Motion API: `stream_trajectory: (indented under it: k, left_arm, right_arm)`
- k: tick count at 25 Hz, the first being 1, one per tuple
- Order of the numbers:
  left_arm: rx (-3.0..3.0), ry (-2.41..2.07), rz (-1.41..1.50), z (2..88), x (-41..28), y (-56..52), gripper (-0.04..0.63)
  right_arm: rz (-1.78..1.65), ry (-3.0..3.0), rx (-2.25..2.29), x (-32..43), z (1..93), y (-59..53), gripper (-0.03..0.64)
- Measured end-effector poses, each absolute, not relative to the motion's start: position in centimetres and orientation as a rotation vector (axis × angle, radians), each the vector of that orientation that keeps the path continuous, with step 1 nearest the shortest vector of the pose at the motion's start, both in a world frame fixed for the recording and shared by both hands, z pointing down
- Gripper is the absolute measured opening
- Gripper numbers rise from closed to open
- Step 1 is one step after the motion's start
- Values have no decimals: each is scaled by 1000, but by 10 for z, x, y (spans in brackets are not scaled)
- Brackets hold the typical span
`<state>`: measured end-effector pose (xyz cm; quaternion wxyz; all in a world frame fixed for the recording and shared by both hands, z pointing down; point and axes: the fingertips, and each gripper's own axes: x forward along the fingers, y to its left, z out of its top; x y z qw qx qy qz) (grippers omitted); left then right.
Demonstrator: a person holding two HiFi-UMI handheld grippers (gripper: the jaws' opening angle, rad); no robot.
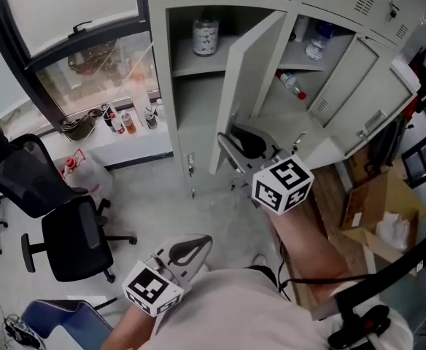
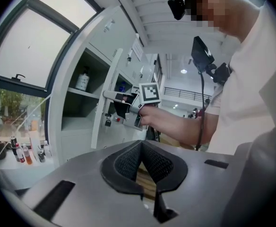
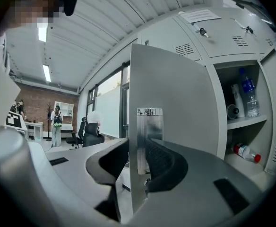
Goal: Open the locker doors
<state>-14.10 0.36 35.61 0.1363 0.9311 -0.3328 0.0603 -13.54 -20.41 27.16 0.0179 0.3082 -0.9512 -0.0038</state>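
Head view: the right tool (image 1: 235, 141) is gripping the free edge of the locker door (image 1: 253, 64). This door is standing partly swung out from the left compartment of the locker (image 1: 160, 86), and a jar (image 1: 206, 35) is sitting on the upper shelf behind it. The step in hand is judged to be swinging this door further outward. Doing it well is calling for a pull that is following the door's arc about its hinge, with the wrist turning along so the pads are not twisting off the thin sheet edge. The left tool (image 1: 195, 245) is hanging low, near the operator's body and well apart from the locker. Left gripper view: the left tool's jaws are meeting at their tips, with nothing between them and touching nothing. Right gripper view: the right tool's jaws are standing partway closed, one on each face of the door edge, with the pads pressing at the metal plate (image 3: 150, 136) on that edge. A bottle (image 3: 244, 152) is lying on the lower shelf of the open compartment to the right. The upper doors (image 3: 223, 30) are showing shut, so more doors are probably waiting.
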Motion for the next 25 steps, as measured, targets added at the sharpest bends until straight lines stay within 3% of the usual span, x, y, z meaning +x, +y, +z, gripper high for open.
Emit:
stream_trajectory:
  k: [25]
  left_arm:
    - [2705,-962,200,347,64,-41,9]
  right_arm:
    - [-40,-3046,548,44,273,-187,95]
